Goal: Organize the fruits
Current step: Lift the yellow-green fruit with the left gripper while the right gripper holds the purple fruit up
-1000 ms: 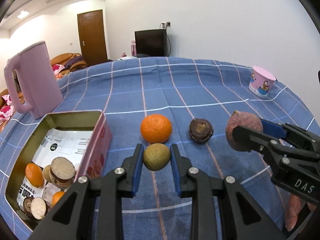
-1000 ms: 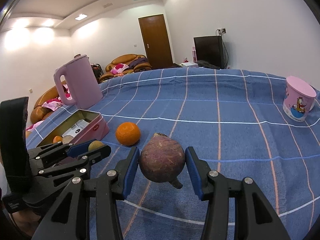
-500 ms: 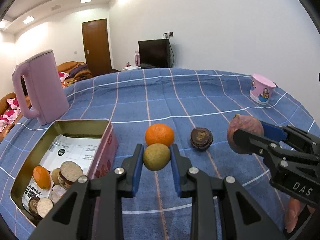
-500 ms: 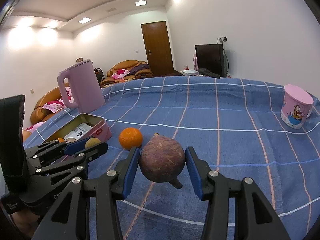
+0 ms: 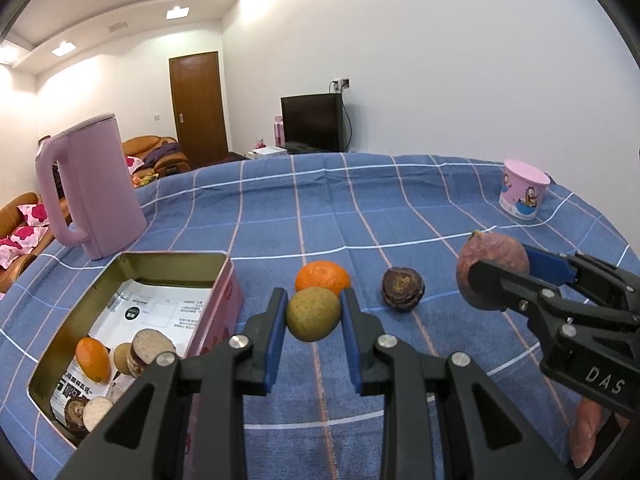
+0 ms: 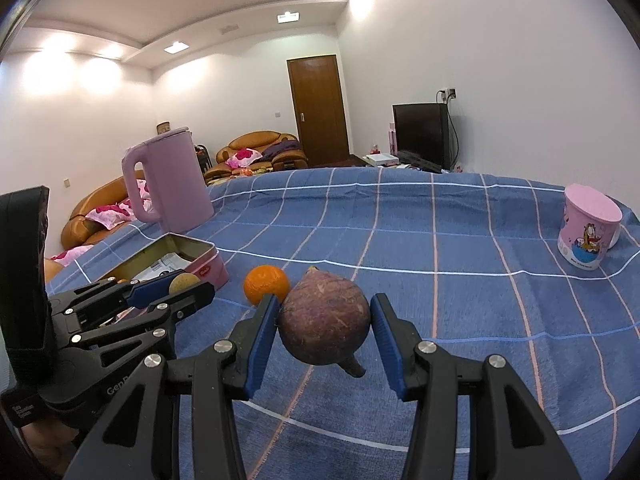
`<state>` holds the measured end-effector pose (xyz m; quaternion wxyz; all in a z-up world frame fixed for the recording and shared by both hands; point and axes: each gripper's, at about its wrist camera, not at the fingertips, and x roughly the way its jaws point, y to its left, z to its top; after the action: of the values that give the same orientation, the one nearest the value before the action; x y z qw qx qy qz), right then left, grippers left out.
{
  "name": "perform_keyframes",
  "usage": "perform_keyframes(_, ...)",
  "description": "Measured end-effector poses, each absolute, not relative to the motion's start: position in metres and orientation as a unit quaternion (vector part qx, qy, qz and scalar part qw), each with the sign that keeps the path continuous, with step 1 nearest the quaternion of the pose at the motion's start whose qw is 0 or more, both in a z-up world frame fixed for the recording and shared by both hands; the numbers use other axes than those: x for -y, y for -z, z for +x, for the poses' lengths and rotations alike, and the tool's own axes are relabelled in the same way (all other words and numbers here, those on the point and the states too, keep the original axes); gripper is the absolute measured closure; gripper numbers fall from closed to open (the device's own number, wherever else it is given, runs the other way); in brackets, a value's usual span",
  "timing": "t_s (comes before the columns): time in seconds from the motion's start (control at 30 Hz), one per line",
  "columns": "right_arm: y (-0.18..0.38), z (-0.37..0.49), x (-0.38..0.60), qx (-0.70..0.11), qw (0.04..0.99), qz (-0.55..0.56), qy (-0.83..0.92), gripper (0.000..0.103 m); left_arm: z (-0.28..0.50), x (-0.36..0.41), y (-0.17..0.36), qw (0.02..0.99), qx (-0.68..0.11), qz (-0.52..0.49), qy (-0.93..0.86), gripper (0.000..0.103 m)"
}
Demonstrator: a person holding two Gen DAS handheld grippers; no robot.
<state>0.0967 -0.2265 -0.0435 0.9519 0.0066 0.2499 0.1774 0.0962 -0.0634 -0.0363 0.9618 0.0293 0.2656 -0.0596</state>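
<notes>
Clamping a small green fruit (image 5: 313,313) at the frame's lower centre, the left gripper (image 5: 313,316) is nearly closed, with an orange (image 5: 322,277) just behind and the tin (image 5: 224,276) lower left. Right view: the right gripper (image 6: 325,330) pinches a purple fruit (image 6: 324,318) at lower centre above the cloth (image 6: 440,240).

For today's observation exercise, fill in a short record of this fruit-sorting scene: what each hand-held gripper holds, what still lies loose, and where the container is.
left hand-held gripper: shut on small round yellow-green fruit
right hand-held gripper: shut on large purple-brown fruit
loose on blue checked cloth: round orange tangerine, dark wrinkled brown fruit
container: open pink metal tin, left of the tangerine, some fruit inside
</notes>
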Motion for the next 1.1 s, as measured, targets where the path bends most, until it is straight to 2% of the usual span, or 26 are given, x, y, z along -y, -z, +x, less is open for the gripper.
perform_keyframes(1.1, 0.035, 0.076, 0.224, -0.191, 0.964, -0.012, -0.184, 0.053, 0.075, 0.065, 0.026, 0.977, -0.205, 0.038, 0.036, 0.075)
